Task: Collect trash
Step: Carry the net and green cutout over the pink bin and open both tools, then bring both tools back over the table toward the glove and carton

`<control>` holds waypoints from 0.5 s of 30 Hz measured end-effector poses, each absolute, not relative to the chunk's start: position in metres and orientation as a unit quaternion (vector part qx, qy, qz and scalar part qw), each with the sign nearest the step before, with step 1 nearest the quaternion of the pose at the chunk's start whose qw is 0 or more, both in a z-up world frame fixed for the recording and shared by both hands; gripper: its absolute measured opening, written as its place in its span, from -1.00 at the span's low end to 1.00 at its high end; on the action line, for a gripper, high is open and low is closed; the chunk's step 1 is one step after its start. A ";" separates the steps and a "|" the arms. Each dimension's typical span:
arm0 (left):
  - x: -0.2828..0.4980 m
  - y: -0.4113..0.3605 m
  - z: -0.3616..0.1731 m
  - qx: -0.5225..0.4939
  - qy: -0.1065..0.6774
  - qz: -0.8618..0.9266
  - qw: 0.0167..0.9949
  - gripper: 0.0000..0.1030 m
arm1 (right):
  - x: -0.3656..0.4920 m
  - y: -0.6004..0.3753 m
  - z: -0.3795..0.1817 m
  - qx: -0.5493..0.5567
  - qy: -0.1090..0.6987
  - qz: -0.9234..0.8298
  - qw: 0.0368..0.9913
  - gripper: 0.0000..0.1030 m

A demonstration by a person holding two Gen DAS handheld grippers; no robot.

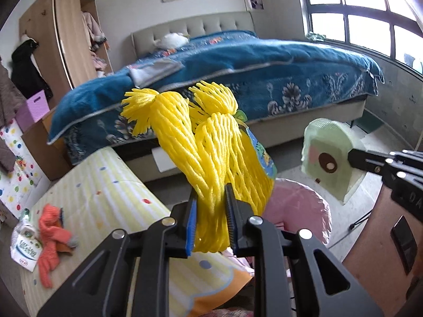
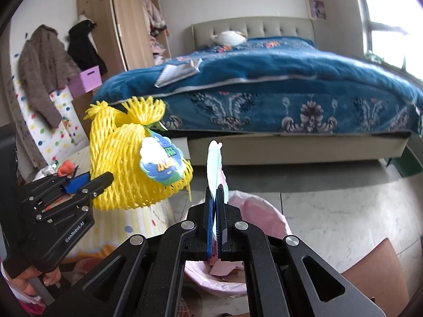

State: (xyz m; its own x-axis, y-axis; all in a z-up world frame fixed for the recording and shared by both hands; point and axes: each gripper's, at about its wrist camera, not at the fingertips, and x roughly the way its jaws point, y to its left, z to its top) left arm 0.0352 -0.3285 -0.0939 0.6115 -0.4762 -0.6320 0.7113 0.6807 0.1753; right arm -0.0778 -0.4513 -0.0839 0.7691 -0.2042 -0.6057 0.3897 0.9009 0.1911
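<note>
Yellow netting (image 1: 211, 158) is clamped in the left hand-held gripper (image 1: 210, 222), jaws slightly parted; a flat foam wrapper (image 2: 215, 163) is pinched in the fully closed right hand-held gripper (image 2: 214, 224). Both are held above the pink-lined bin (image 2: 253, 211) (presumably for dropping).

Blue-quilted bed (image 2: 264, 79), wooden wardrobe (image 2: 119, 26), bright window (image 1: 357, 8).

Two hand-held grippers (image 1: 210, 203) (image 2: 216, 198) — one yellow net (image 1: 211, 153) (foam), one pale wrapper (image 1: 327, 155).
</note>
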 end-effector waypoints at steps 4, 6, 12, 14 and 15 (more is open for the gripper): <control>0.044 -0.342 -0.103 0.214 0.304 -0.340 0.864 0.28 | -0.063 -0.468 -0.103 0.164 0.326 -0.173 0.915 -0.84; 0.046 -0.340 -0.105 0.210 0.305 -0.334 0.867 0.31 | -0.061 -0.468 -0.104 0.166 0.327 -0.177 0.913 -0.56; 0.059 -0.310 -0.100 0.187 0.319 -0.306 0.877 0.31 | -0.071 -0.460 -0.100 0.158 0.313 -0.172 0.921 -0.41; 0.061 -0.298 -0.096 0.180 0.320 -0.296 0.882 0.31 | -0.074 -0.453 -0.096 0.155 0.304 -0.167 0.925 -0.41; 0.061 -0.291 -0.094 0.176 0.320 -0.290 0.885 0.31 | -0.073 -0.451 -0.095 0.154 0.301 -0.164 0.927 -0.41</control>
